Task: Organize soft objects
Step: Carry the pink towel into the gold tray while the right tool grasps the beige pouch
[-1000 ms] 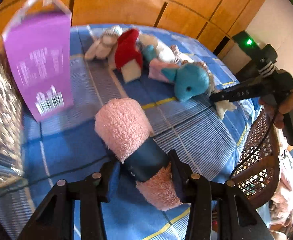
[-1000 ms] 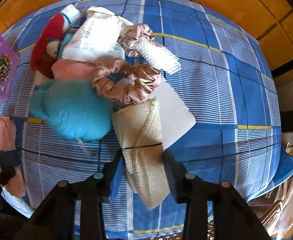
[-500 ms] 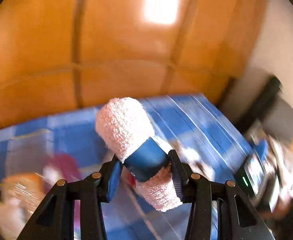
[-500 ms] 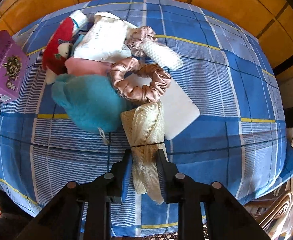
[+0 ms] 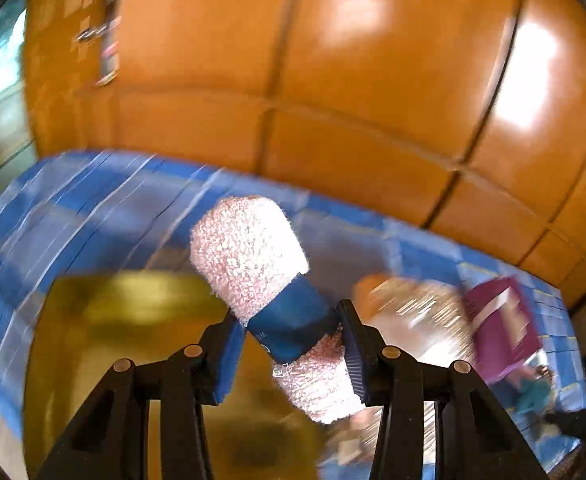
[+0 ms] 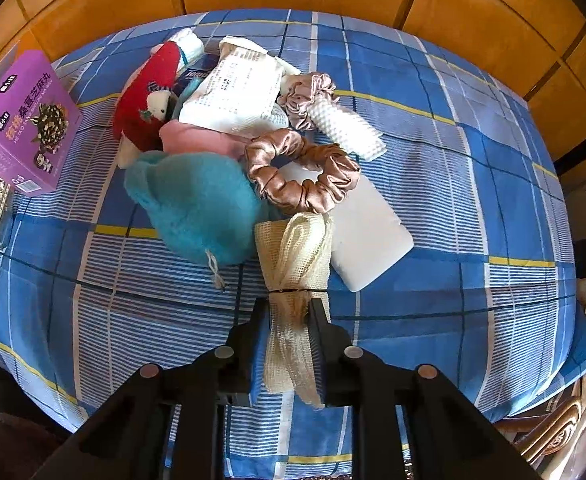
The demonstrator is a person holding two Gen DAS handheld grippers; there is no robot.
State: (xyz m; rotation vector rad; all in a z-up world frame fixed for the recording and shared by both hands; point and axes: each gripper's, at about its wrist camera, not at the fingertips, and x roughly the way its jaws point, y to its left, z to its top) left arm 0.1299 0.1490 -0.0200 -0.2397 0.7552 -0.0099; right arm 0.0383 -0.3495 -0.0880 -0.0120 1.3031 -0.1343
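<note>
A second ago the left gripper (image 5: 289,354) looked over the heap of toys on the bed; now its blurred view shows orange wood panelling (image 5: 333,80), the blue checked bedcover (image 5: 93,208) and a yellowish basin-like shape (image 5: 113,340) below. It still pinches the pink fleecy roll (image 5: 253,256) by its dark blue band (image 5: 293,328), pads pressed on either side. The roll is nubbly and cylindrical, its long axis tilted from near right up to far left, rounded end pointing away.

The right gripper (image 6: 289,316) has just been closing its jaws, and they now squeeze the cream mesh bundle (image 6: 293,256) just below its thin black tie; earlier they stood wider around it. The bundle is open netting, gathered at the middle and fanning at both ends, its long axis running straight away from the camera. Its far end touches a glossy bronze satin scrunchie (image 6: 301,176), with a fuzzy teal plush (image 6: 197,208) to the left and a flat white pad (image 6: 365,232) to the right
</note>
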